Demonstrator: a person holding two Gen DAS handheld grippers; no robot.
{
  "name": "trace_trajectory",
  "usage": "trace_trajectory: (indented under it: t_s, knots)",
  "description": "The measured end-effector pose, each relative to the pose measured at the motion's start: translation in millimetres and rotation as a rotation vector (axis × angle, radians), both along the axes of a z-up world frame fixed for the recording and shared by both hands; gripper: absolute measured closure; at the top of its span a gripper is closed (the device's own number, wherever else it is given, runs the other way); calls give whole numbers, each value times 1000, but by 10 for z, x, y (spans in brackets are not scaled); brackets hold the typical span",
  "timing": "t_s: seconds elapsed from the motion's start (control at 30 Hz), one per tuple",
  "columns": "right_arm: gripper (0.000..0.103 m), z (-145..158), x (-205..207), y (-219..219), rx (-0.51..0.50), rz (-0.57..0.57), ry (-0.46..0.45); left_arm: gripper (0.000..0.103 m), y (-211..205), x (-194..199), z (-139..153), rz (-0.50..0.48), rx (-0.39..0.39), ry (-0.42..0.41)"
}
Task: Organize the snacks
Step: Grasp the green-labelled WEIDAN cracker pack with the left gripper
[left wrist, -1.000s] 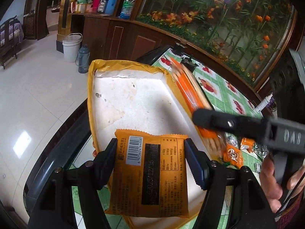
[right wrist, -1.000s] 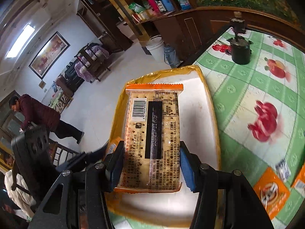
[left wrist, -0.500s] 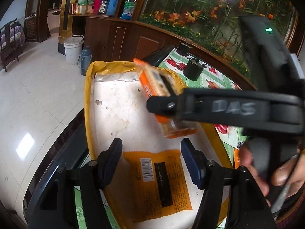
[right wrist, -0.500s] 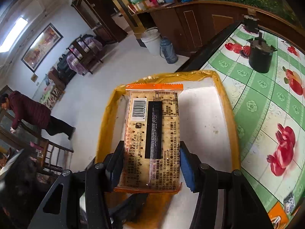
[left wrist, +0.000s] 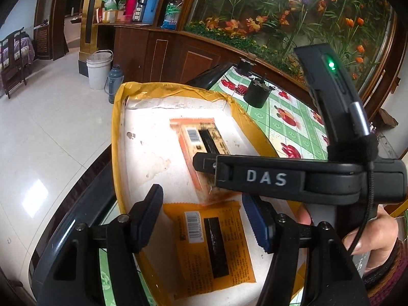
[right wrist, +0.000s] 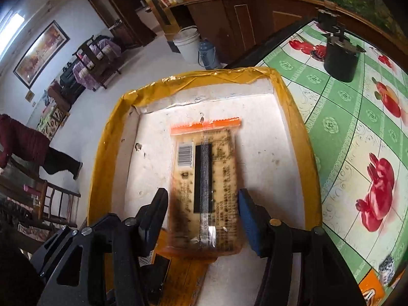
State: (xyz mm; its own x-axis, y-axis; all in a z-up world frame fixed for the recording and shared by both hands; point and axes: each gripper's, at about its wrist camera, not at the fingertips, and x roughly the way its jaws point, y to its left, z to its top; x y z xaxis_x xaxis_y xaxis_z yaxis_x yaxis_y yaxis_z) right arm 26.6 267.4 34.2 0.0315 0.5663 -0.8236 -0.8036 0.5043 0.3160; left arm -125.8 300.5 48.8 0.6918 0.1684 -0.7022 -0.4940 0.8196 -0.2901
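A white tray with a yellow taped rim (left wrist: 119, 137) (right wrist: 107, 158) sits at the table's edge. An orange cracker pack (left wrist: 214, 244) lies flat in its near part, below my open left gripper (left wrist: 204, 219). A second cracker pack (right wrist: 206, 178) (left wrist: 201, 148) lies in the tray's middle, its near end over the first pack (right wrist: 178, 275). My right gripper (right wrist: 204, 214) is open around this second pack, pads apart from its sides. The right gripper's finger (left wrist: 267, 176) crosses the left wrist view.
A green tablecloth with red fruit prints (right wrist: 357, 153) lies right of the tray. A black pot (right wrist: 340, 56) (left wrist: 256, 94) stands at the far end. Small snack packets (right wrist: 369, 290) lie at the right near corner. The floor drops off left of the tray.
My left gripper let go of its pack into the tray and pulled back. My right gripper brought its pack down into the tray and opened.
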Motion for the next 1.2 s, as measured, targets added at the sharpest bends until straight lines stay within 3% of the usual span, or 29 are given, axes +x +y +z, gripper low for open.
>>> trace_trajectory:
  t_s: [0.4,0.57,0.77,0.97,1.2]
  knots:
    - [36,263,-115,-551,115,-22,30,39,-240,-174,37,-32,-25,-29]
    - [36,389,-166,-1030,198,-58,70,38,-533,-212,117,-90,-4,-50]
    - [36,478,-258,-1760,262,-73,44,38,-918,-220,207,-175,28,-65]
    - [36,326,-189,-2522,327,-178,24,38,-1302,-132,169,-263,53,-32]
    - [36,211,-4,-2974,335,-258,61,38,-1668,-18,52,-328,78,18]
